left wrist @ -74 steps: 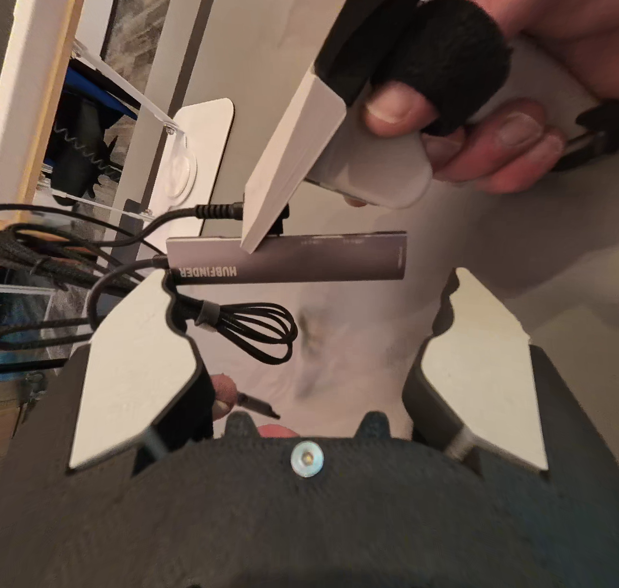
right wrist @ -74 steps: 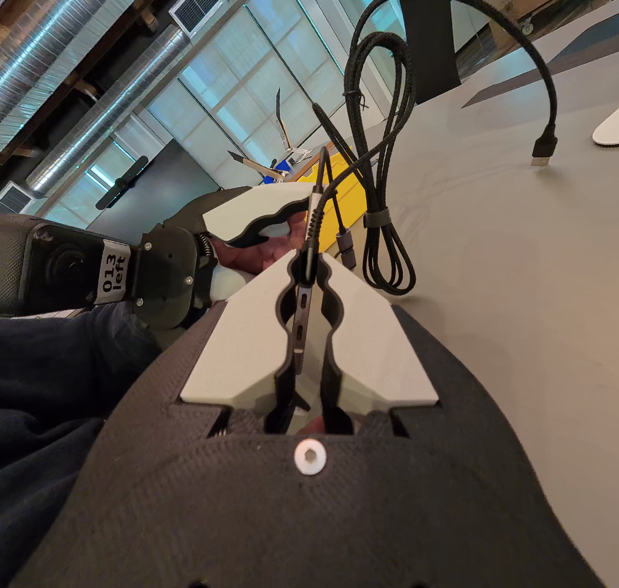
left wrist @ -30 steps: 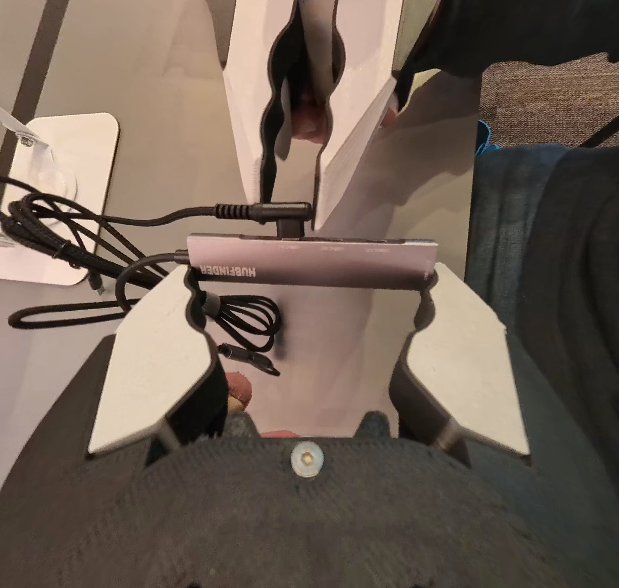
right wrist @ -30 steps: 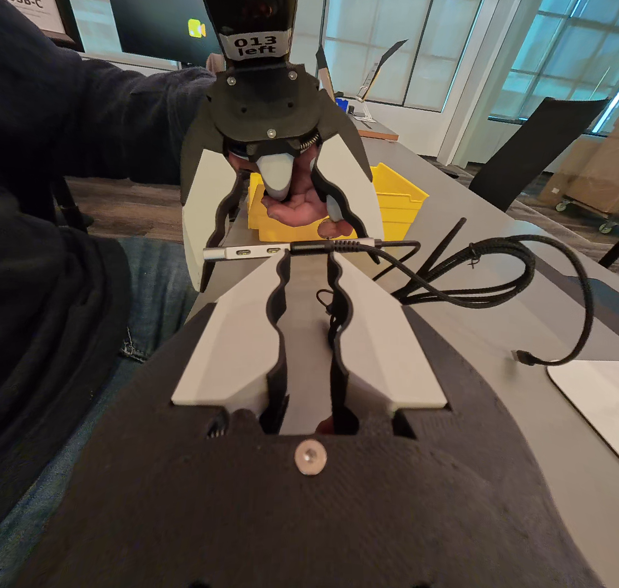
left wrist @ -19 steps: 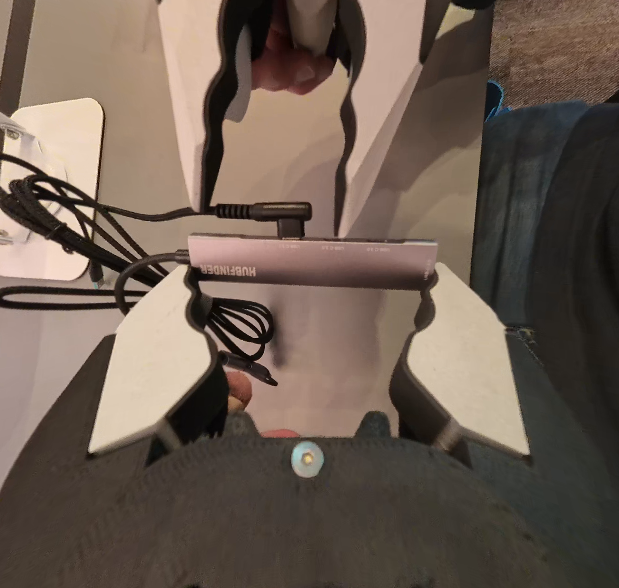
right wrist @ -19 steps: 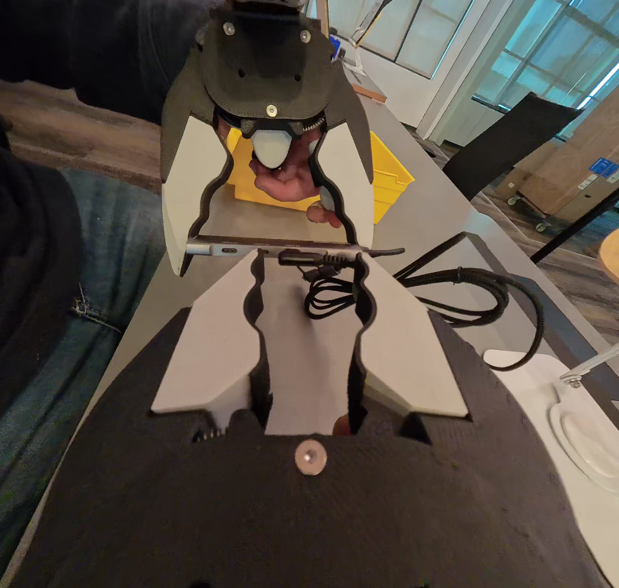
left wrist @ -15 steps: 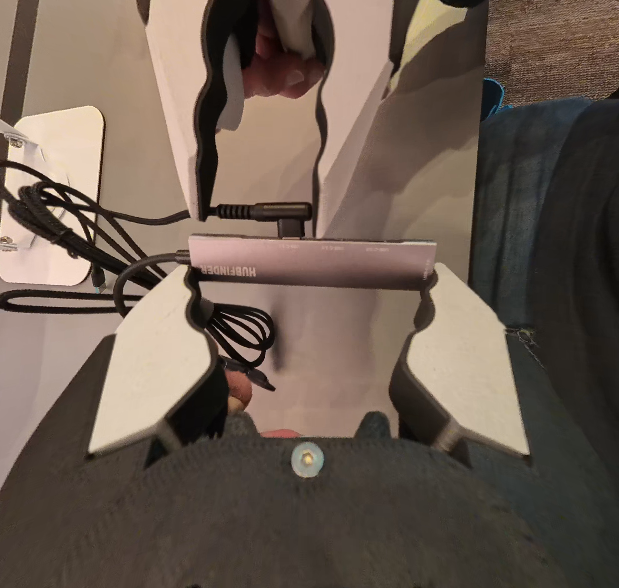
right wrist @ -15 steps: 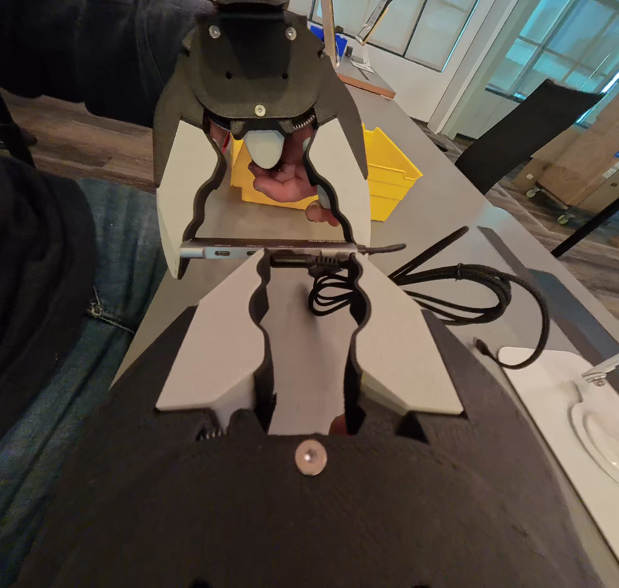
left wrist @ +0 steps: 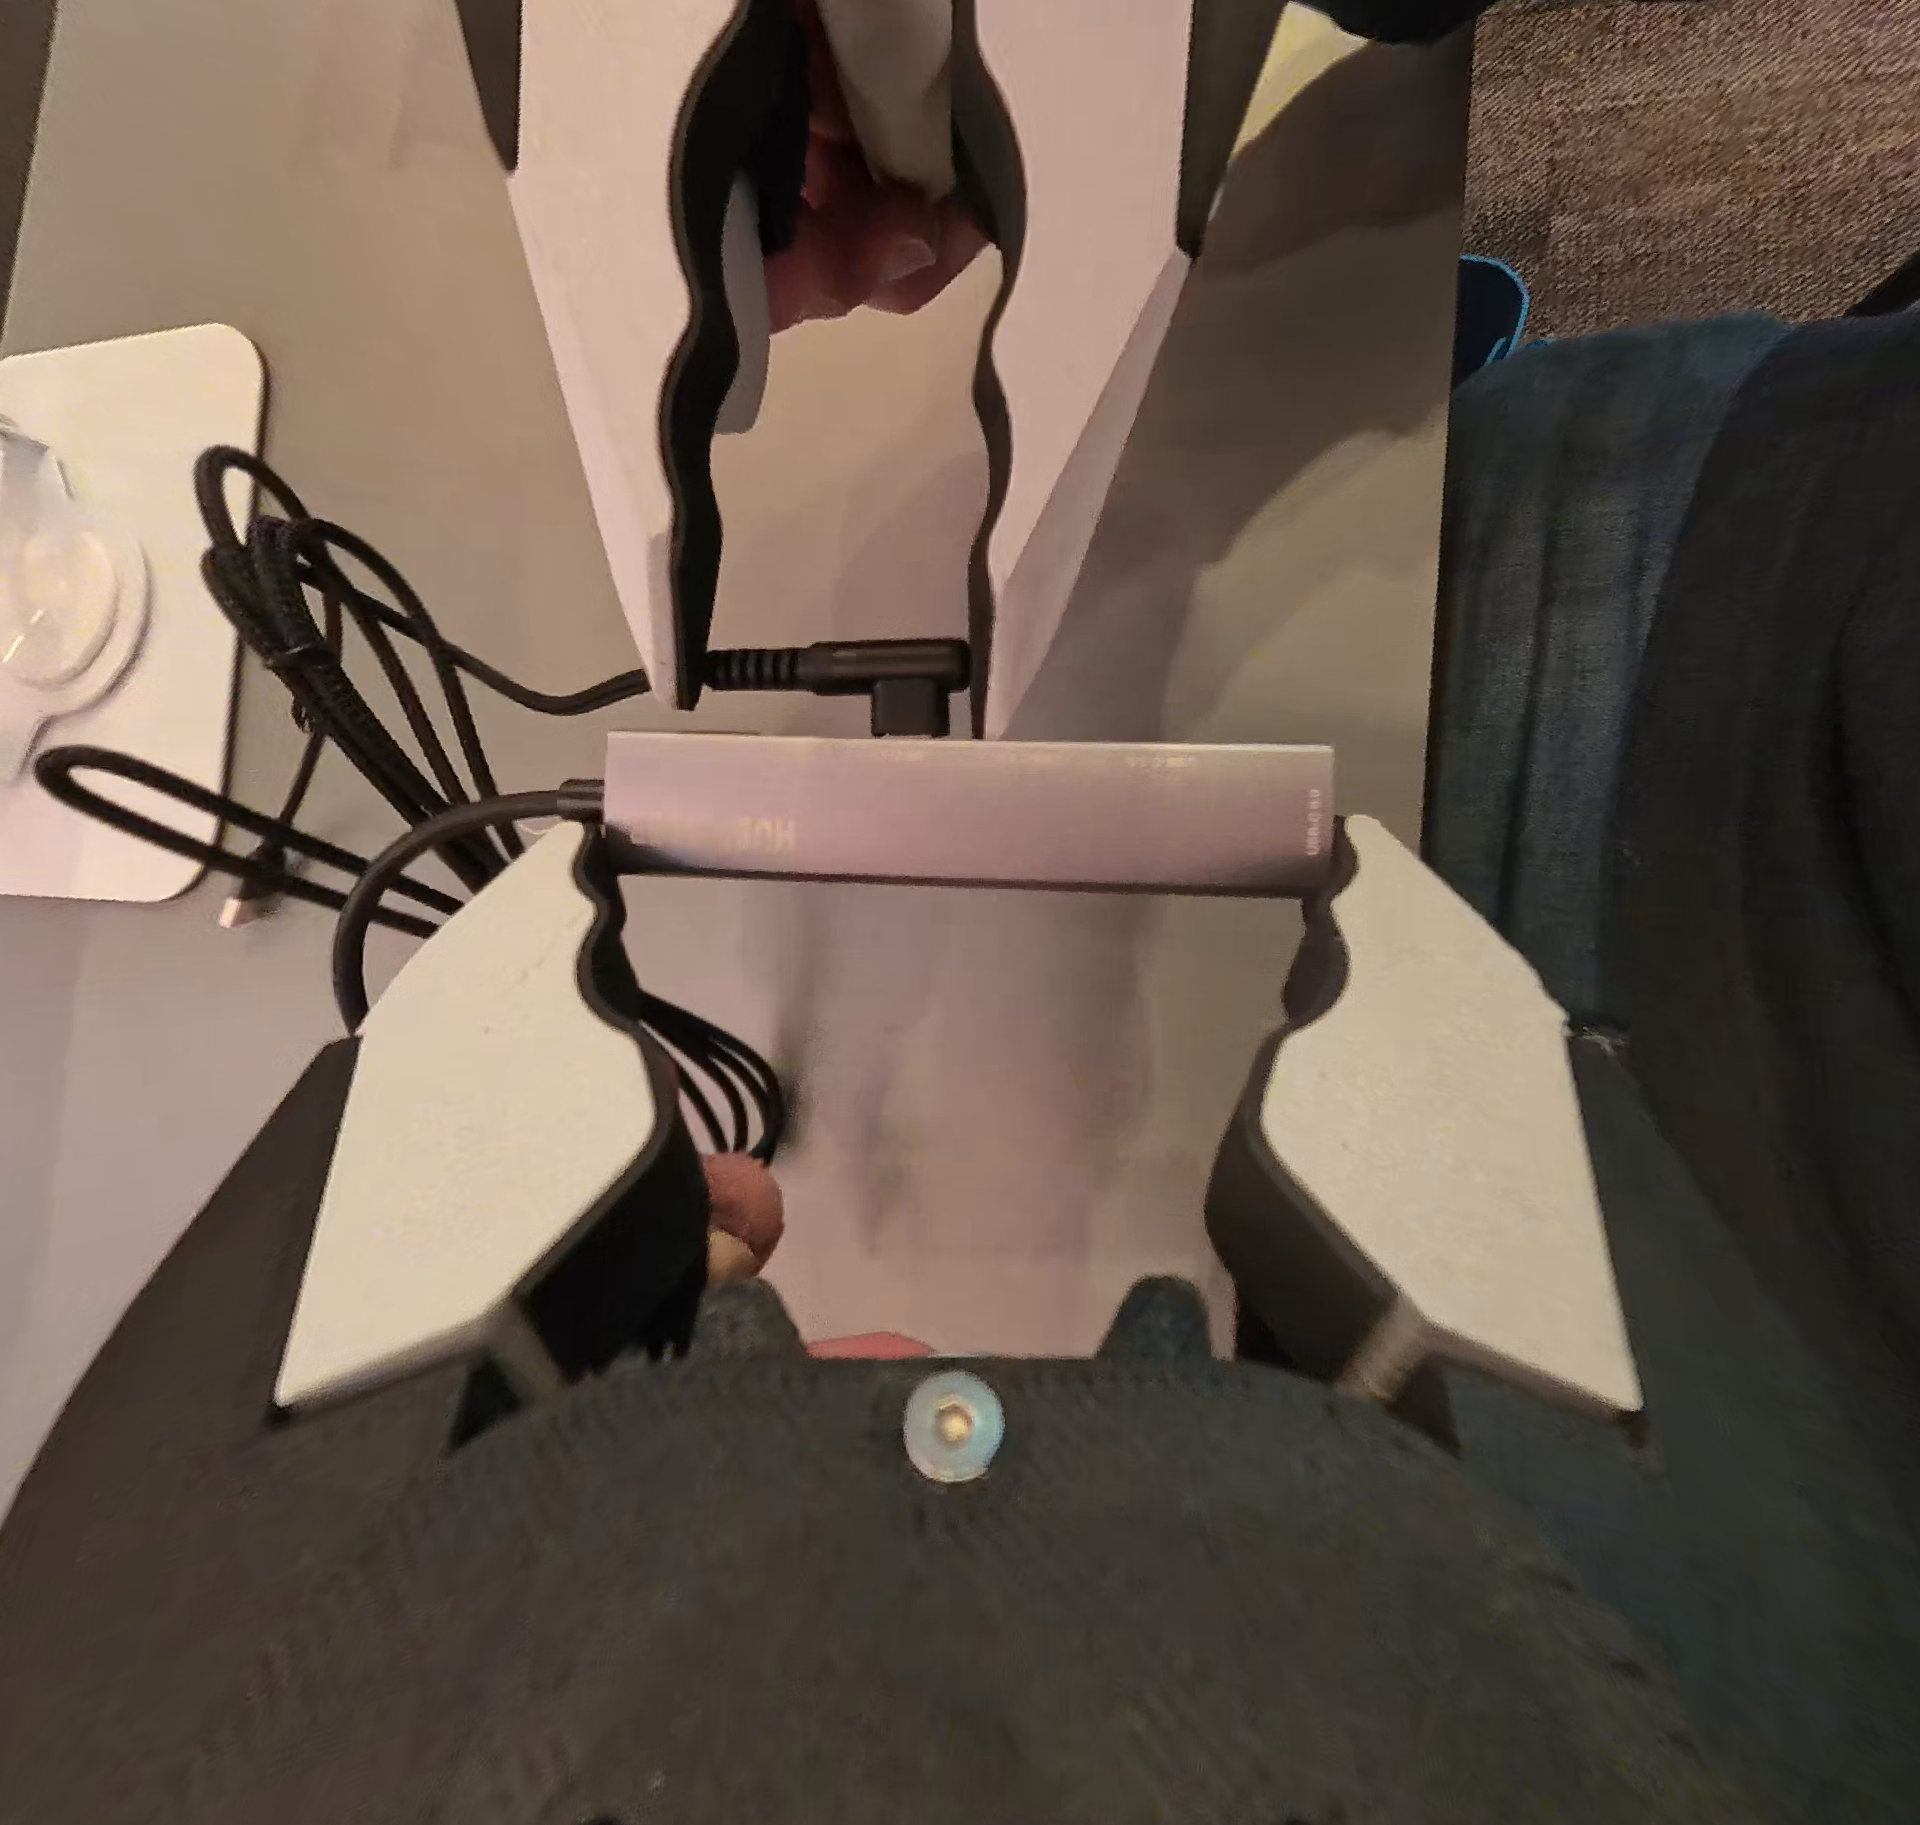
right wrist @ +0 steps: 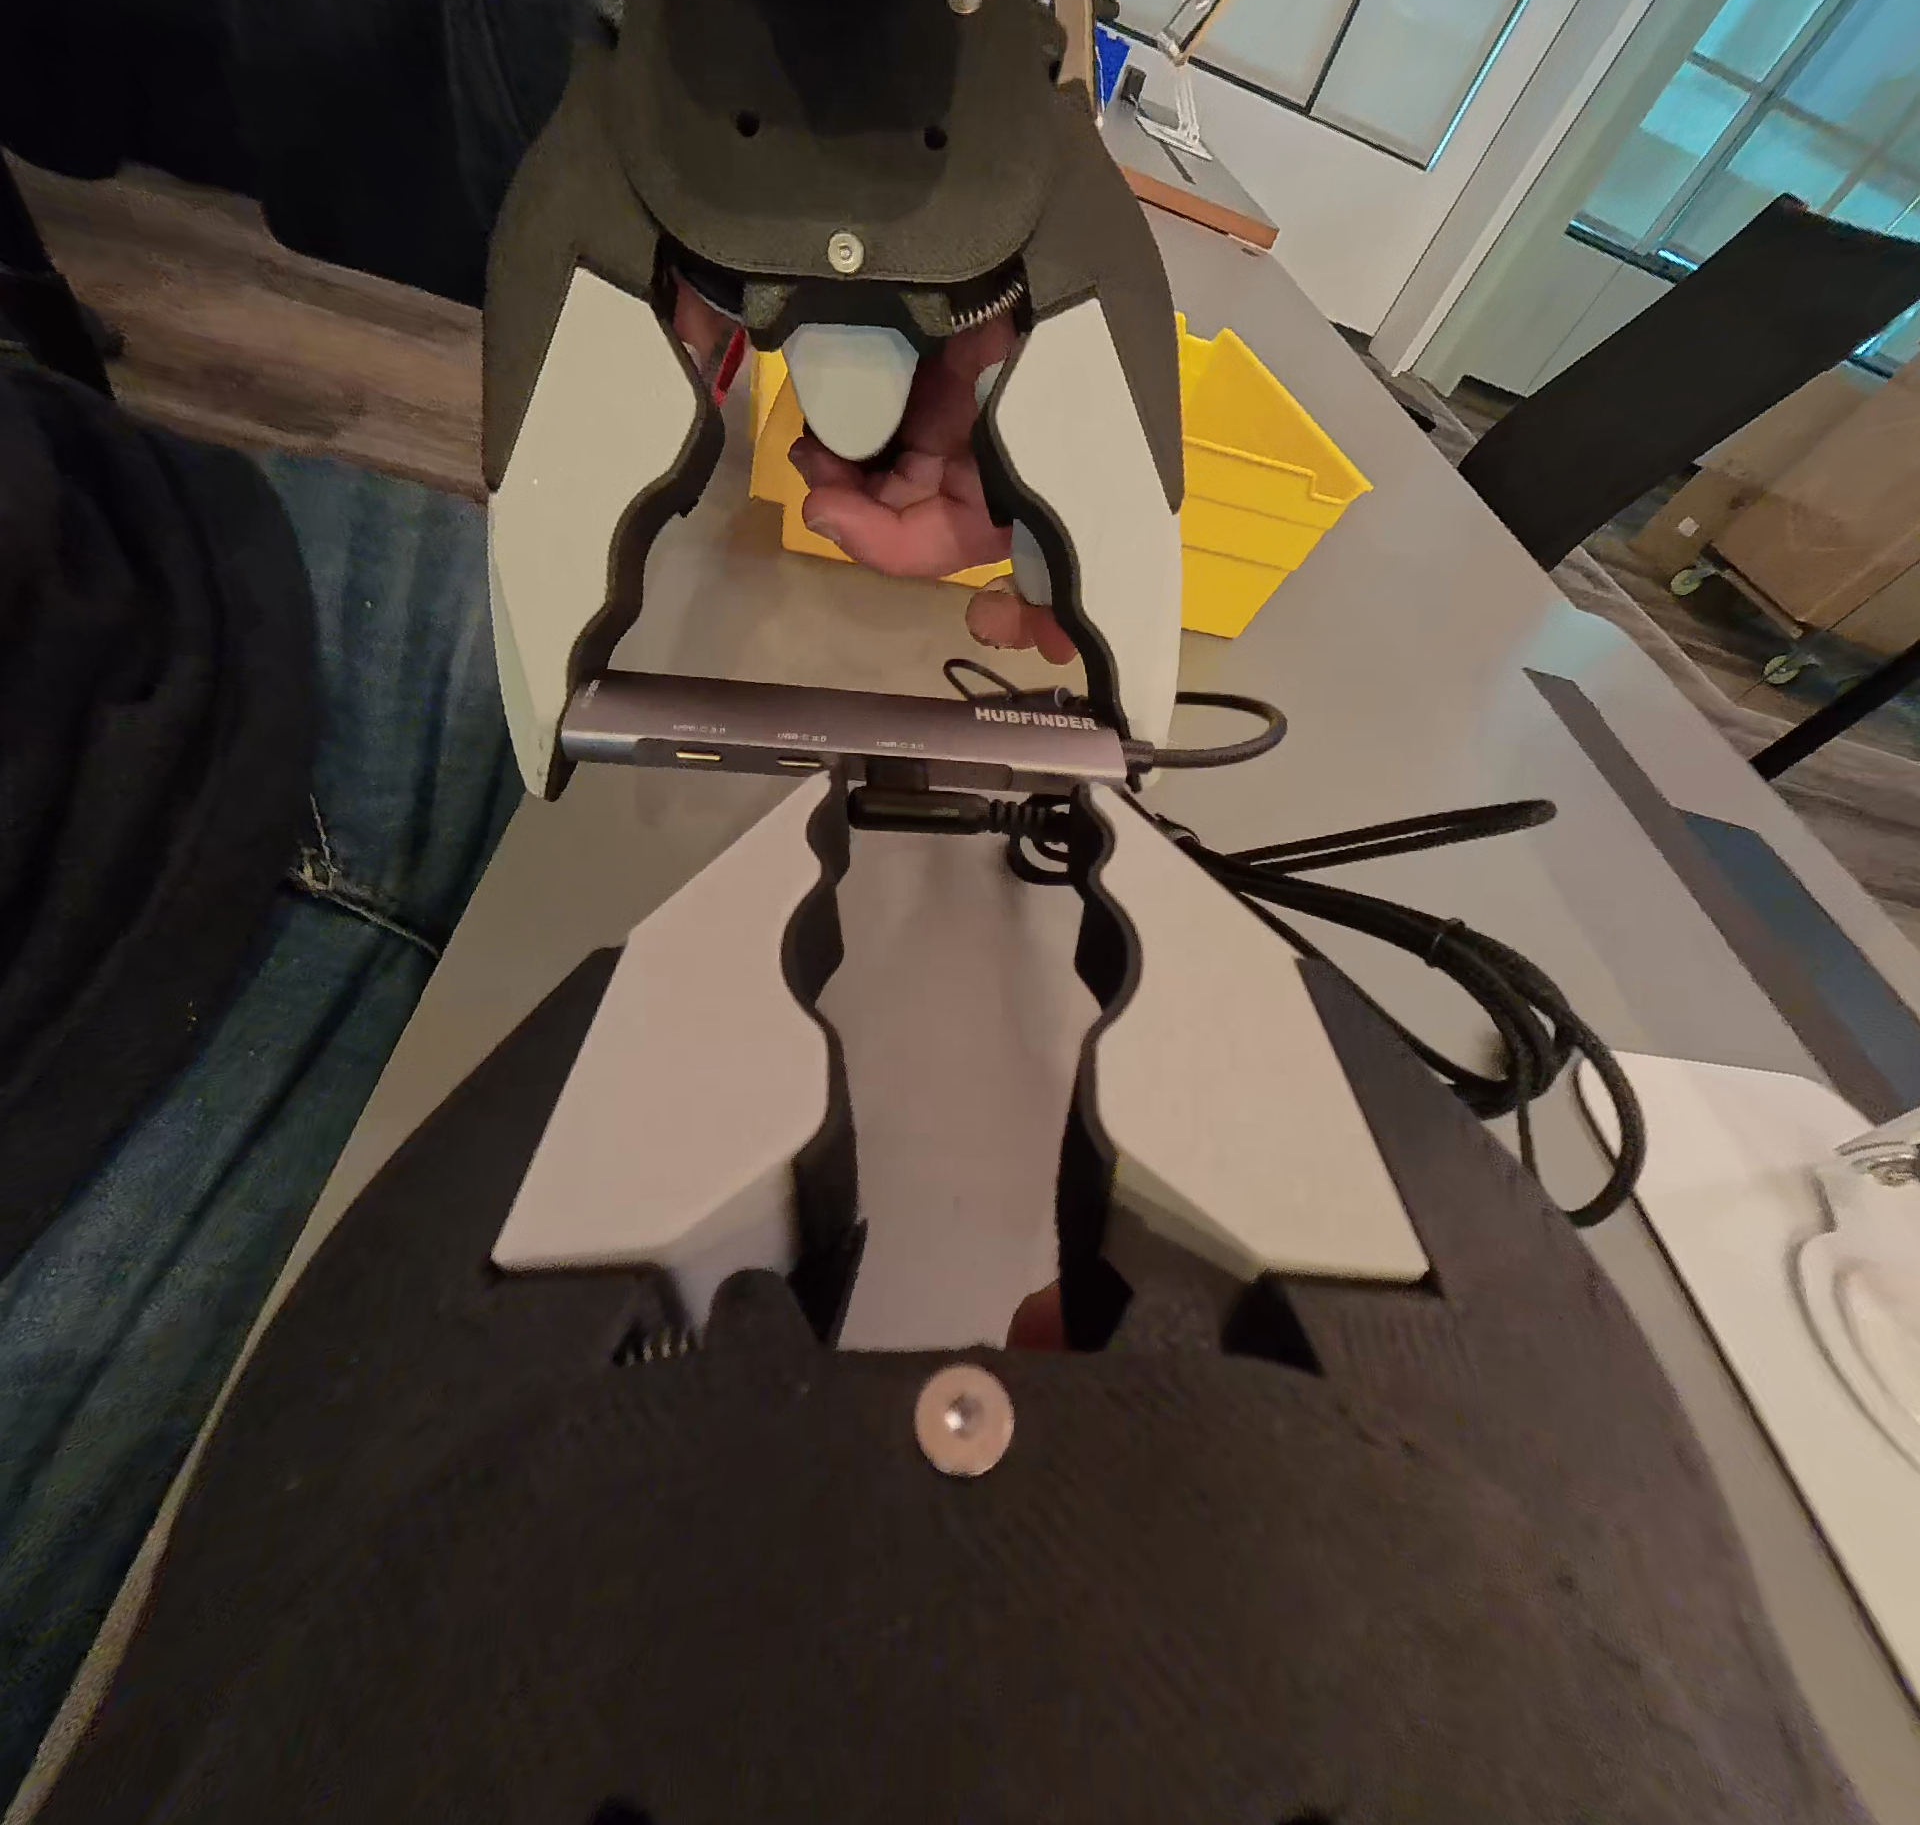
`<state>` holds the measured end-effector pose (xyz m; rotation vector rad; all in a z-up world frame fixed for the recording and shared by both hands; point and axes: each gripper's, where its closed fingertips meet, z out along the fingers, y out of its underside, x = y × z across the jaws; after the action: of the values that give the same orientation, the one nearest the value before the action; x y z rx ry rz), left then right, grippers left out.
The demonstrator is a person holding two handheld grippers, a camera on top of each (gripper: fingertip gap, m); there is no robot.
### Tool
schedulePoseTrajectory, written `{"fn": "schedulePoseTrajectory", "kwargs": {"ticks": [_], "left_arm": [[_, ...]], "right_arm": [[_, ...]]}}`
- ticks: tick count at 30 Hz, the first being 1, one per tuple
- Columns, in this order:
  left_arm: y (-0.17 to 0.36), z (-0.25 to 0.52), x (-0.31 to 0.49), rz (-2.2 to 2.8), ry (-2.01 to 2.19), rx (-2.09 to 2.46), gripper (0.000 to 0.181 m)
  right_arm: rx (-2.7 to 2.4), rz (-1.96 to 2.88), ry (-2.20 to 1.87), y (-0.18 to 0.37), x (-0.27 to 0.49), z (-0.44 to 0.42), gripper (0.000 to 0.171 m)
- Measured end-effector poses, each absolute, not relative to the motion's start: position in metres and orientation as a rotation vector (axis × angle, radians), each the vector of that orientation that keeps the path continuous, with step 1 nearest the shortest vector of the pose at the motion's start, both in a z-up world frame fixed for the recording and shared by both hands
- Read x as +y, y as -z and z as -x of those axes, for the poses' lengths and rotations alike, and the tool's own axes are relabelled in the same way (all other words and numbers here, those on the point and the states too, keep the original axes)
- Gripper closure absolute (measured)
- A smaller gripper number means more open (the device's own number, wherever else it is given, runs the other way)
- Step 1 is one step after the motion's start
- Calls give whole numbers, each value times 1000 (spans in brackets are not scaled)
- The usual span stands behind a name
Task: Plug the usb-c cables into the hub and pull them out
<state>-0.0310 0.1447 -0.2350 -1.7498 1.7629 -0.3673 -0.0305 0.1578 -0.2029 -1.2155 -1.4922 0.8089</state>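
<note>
Hub-holding duty for the left tongs (left wrist: 966, 840): spread wide, tips clamped on the two short ends of the slim grey aluminium usb-c hub (left wrist: 966, 804), which sits crosswise right between the tips. Thin black lead (left wrist: 416, 871) of the hub curling off the end by the left tip.

Just past the hub, on its far edge: black right-angle usb-c plug (left wrist: 894, 684), seated in the port on the lead side of the row, ribbed strain relief pointing the same way. Two more ports (right wrist: 696, 757) toward the other end, both empty.

Right tongs (left wrist: 831, 705) nose to nose with the left ones, about half spread, one tip at the strain relief and one at the elbow of the plug, so bracketing it lengthwise. Touching or very nearly; can't tell whether actually biting.

Further out past the left tip: rest of that black braided cable (left wrist: 312, 622) in a loose tied bundle on the grey tabletop (left wrist: 1247, 580), at the edge of a white rounded board (left wrist: 177, 425). Yellow plastic bin (right wrist: 1257, 487) well behind the left tongs.

Reckon plug-in done for this cable, pull-out up next. Needs a firm pinch on the plug body, not the cord, then a straight tug away from the hub edge, no twisting, left tongs bracing. Small angled shell, so probably easy to slip off.
</note>
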Motion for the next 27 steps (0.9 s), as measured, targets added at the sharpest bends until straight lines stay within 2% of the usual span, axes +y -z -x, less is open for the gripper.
{"fn": "schedulePoseTrajectory", "kwargs": {"ticks": [6, 11, 17, 20, 27], "left_arm": [[237, 29, 138, 1789, 499, 1719, 59], [232, 25, 134, 1829, 600, 1677, 59], [224, 20, 138, 1905, 713, 1569, 59], [224, 19, 139, 1923, 709, 1558, 59], [214, 14, 144, 1943, 744, 1472, 59]], "right_arm": [[-1615, 1145, -505, 215, 155, 29, 127], [-1622, 1047, -156, 209, 166, 28, 150], [-1614, 900, 217, 201, 170, 33, 153], [-1613, 848, 347, 199, 171, 35, 162], [-1519, 836, 420, 192, 177, 31, 165]]}}
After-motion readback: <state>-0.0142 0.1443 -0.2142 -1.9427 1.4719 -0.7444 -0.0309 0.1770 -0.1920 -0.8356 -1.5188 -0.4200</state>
